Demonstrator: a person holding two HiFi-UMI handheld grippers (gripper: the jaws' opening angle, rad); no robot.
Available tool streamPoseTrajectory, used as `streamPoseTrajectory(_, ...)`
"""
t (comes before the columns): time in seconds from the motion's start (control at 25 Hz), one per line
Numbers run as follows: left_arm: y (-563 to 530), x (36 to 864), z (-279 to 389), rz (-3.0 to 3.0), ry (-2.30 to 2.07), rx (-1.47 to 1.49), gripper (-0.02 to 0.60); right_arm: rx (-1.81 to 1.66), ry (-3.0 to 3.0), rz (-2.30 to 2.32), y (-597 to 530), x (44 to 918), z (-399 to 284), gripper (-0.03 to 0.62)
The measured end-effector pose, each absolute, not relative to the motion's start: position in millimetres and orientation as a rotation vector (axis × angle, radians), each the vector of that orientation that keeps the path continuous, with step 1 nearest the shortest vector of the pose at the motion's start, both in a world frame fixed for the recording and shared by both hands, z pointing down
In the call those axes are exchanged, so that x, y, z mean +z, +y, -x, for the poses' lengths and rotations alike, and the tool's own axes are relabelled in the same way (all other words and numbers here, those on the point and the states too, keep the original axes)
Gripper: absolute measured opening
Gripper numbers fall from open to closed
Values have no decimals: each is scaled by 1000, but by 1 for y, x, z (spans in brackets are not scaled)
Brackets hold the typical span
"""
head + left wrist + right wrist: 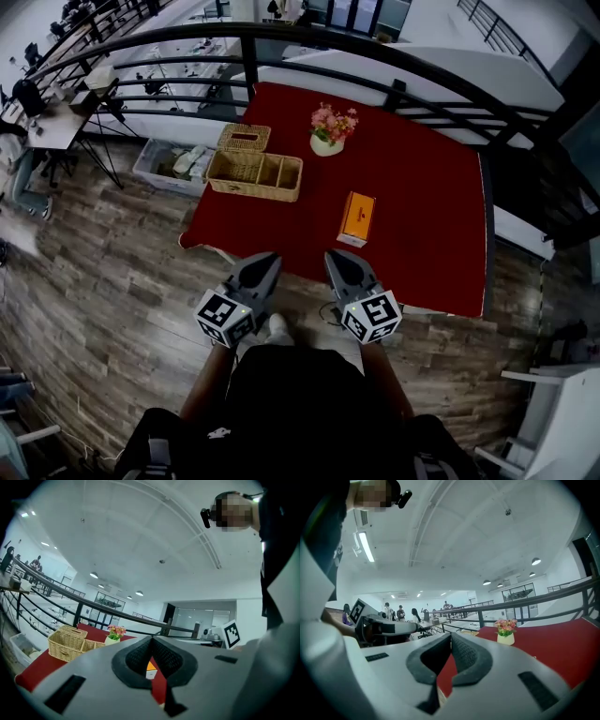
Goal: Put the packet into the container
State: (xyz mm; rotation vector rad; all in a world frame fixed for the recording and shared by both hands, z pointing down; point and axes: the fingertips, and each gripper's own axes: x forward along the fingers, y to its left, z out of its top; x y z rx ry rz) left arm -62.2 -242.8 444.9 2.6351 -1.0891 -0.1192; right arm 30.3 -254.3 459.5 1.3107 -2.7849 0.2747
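An orange packet (pixel 356 217) lies flat on the red-covered table (pixel 422 187), right of centre and near its front. The container is a wicker basket (pixel 254 174) with compartments, at the table's left. Both grippers hover before the table's front edge, short of the cloth. My left gripper (pixel 262 263) is shut with nothing in it; in the left gripper view its tips (pixel 151 639) meet, and the packet (pixel 150 667) shows through the gap below them, the basket (pixel 70 644) to the left. My right gripper (pixel 336 261) is also shut and empty, its tips (pixel 451 634) together.
A white pot of pink flowers (pixel 331 128) stands behind the basket to its right, and a wicker tissue box (pixel 244 138) behind it. A grey bin (pixel 173 166) sits on the wooden floor left of the table. A black railing (pixel 375 56) runs behind.
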Motion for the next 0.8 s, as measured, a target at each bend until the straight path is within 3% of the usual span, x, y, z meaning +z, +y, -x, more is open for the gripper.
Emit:
streamPoseTrajectory(0.4,-312,464,96,-2652,-1109,-52,9,321,-2736,-1315,-323,478,0,21)
streamPoseTrajectory(0.8,-358,467,89,-2615,-1108,-84,9,351,-2624,-1398,-373,496,-31,21)
